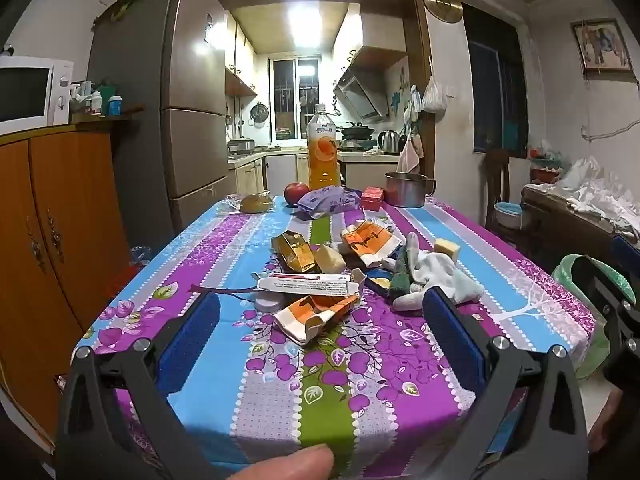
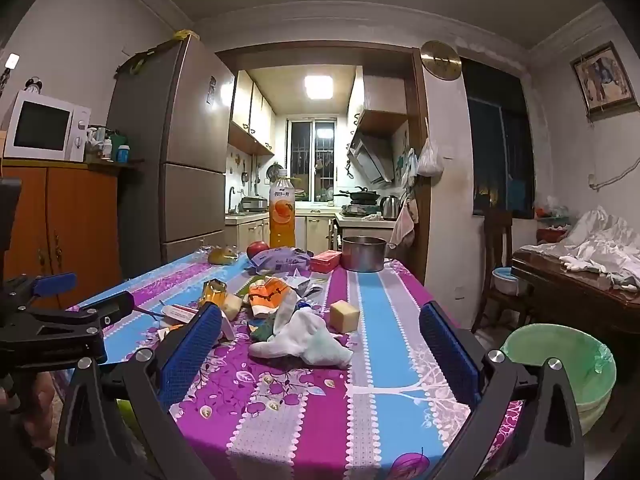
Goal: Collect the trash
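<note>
Trash lies in a heap mid-table: a crushed orange-and-white carton [image 1: 316, 316], a flat white box [image 1: 308, 284], a gold wrapper [image 1: 294, 252], another orange carton [image 1: 368, 240] and a white crumpled cloth [image 1: 440, 280], which also shows in the right wrist view [image 2: 304, 340]. A green-lined trash bin [image 2: 560, 364] stands on the floor right of the table. My left gripper [image 1: 320, 312] is open and empty, just short of the near carton. My right gripper [image 2: 320, 332] is open and empty, with the cloth between its fingers' line.
The table has a purple, blue and green striped cloth [image 1: 328, 392]. At its far end stand a juice bottle [image 1: 323, 152], an apple [image 1: 296, 192], a steel pot [image 1: 406, 189], a red box [image 1: 372, 198] and a purple packet [image 1: 328, 200]. A yellow sponge block [image 2: 344, 316] lies right.
</note>
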`<state>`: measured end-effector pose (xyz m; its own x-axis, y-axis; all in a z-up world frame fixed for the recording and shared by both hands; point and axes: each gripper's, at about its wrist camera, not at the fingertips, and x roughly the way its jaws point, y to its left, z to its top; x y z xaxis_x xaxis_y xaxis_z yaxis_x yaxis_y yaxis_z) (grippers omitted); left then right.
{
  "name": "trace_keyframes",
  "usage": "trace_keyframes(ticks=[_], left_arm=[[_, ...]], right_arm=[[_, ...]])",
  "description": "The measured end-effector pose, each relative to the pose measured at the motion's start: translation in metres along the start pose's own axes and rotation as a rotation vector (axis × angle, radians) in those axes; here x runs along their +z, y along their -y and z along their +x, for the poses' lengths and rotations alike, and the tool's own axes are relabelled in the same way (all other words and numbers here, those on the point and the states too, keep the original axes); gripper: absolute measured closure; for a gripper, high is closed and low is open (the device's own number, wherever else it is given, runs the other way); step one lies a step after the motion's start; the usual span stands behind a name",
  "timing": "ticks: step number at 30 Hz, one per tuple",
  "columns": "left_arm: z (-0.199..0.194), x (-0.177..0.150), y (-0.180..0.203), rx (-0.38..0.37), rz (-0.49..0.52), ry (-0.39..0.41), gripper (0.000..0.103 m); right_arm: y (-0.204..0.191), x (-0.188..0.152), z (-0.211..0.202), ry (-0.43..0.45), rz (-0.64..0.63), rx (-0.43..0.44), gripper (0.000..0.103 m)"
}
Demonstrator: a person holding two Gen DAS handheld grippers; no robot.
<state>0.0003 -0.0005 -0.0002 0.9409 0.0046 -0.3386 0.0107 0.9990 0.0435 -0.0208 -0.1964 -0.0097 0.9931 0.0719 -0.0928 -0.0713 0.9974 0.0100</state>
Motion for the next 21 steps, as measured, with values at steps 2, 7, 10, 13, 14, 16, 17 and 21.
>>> trace_keyframes(ticks=[2,7,10,13,14,16,17,21], left_arm=[[0.0,0.0,0.0,-0.003,-0.002,0.0,0.005],[-0.001,0.0,0.0,-0.005,0.0,-0.001,0.005],[-0.001,0.0,0.0,-0.004,0.001,-0.003,0.005],[0.002,-0.005,0.003,-0.005,0.0,-0.004,0.005],[0.005,-0.008,0.002,-0.007,-0.001,-0.007,0.005],[0.006,-0.011,0.002,-0.007,0.0,-0.008,0.005],[0.008,-0.013,0.003,-0.006,0.0,-0.009,0.005],[0.01,-0.013,0.006,-0.004,0.005,-0.014,0.005]], right_arm=[[0.0,0.0,0.0,-0.003,-0.002,0.004,0.004],[0.0,0.001,-0.001,-0.003,-0.005,0.009,0.004],[-0.002,-0.007,0.003,-0.012,-0.004,0.011,0.004],[0.001,-0.007,0.007,-0.026,-0.003,0.016,0.004],[0.0,-0.004,0.009,-0.036,-0.004,0.022,0.004],[0.0,-0.004,0.01,-0.038,-0.005,0.025,0.004],[0.0,-0.004,0.01,-0.039,-0.006,0.025,0.004],[0.0,-0.003,0.009,-0.039,-0.006,0.025,0.004]])
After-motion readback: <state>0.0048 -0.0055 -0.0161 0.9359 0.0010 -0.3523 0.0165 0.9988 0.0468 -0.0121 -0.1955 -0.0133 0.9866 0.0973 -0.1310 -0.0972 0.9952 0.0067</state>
